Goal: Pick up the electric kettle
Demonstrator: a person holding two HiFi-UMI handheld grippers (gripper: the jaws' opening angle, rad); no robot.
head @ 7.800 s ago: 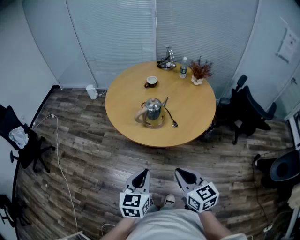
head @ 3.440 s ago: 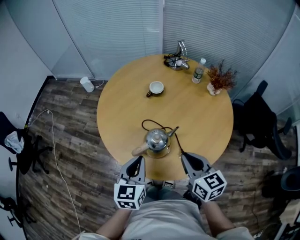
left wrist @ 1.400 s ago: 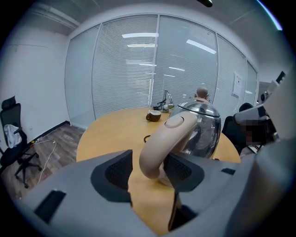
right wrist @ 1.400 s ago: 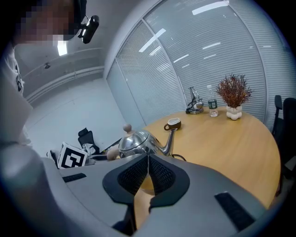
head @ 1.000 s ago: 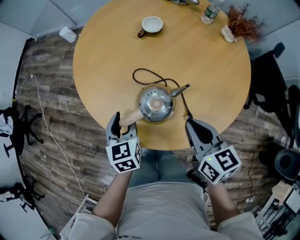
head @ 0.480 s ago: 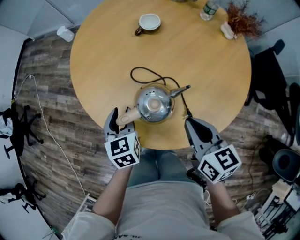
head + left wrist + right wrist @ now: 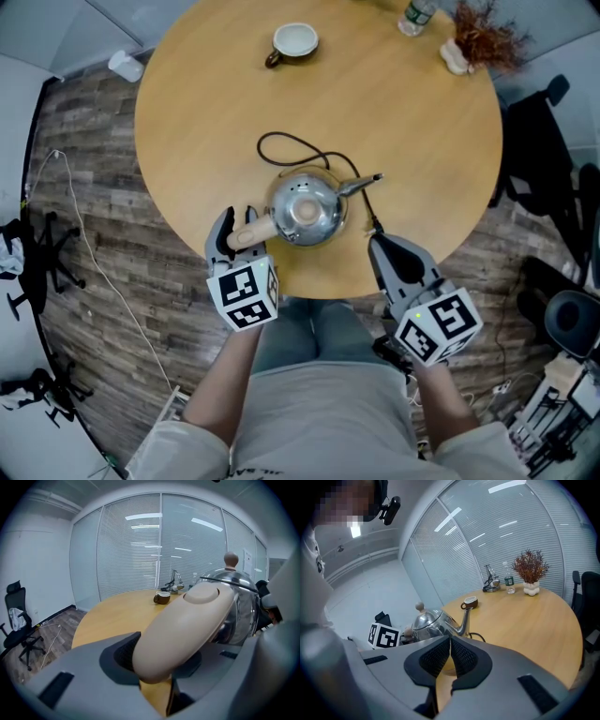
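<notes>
The steel electric kettle [image 7: 305, 208] stands on its base near the front edge of the round wooden table [image 7: 412, 141], spout to the right. Its beige handle [image 7: 251, 234] sticks out to the left, and my left gripper [image 7: 238, 225] has it between its jaws. In the left gripper view the handle [image 7: 187, 625] fills the gap and lies against the pads [image 7: 123, 652]; these jaws have just been closing. The kettle's body [image 7: 234, 606] rises right behind. My right gripper [image 7: 386, 246] hovers at the table's front edge, right of the kettle [image 7: 429, 620], shut and empty [image 7: 450, 656].
A black cord [image 7: 281, 150] loops on the table behind the kettle. A cup [image 7: 292, 40], a water bottle [image 7: 411, 19] and a dried plant in a pot [image 7: 483, 42] stand at the far side. Office chairs stand at the right [image 7: 553, 169] and left [image 7: 28, 253].
My left gripper has slid a little further along the kettle's handle and its jaws have narrowed around it. The right gripper and the kettle have stayed put.
</notes>
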